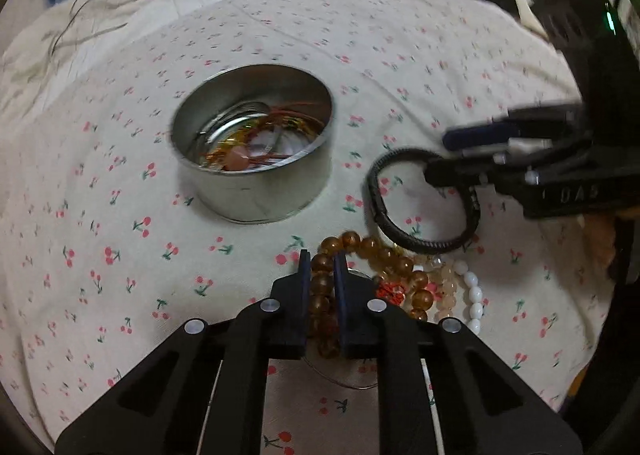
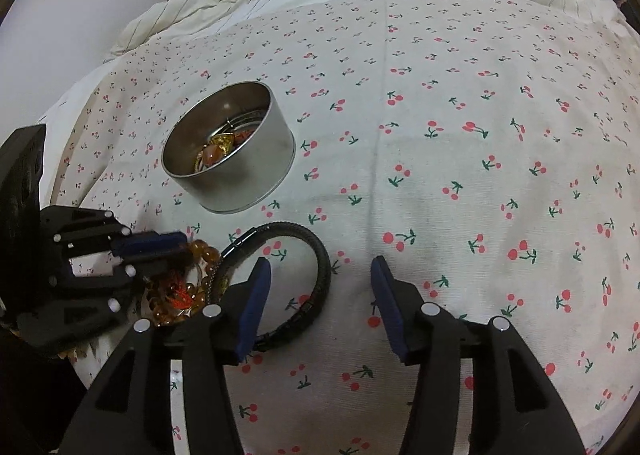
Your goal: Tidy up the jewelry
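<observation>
Nearest the left wrist camera, the left gripper [image 1: 323, 287] is clenched on the amber bead bracelet [image 1: 322, 287], its two blue pads pinching a run of glossy round beads while the loop's far side trails into a small heap with a pale peach strand [image 1: 448, 287], a string of white oval beads [image 1: 474, 303] and a red knotted charm [image 1: 390, 291]. Just beside that heap lies the black braided cord bracelet [image 2: 320, 267], matte and stiff-looking, with a dark clasp; the right gripper [image 2: 320, 307] stands spread wide over it, one finger inside the loop and one outside, holding nothing. Lifting the amber loop could drag the tangled strands or the cord along, and smooth beads may roll out of the pinch. Farther back on the soft cherry-print bedsheet [image 2: 480, 159] sits the round metal tin [image 1: 256, 175], shiny and straight-walled, already holding red cord, gold pieces and a bangle. A bracelet lowered carelessly might catch its rim, and the yielding bedding could let the tin tip.
</observation>
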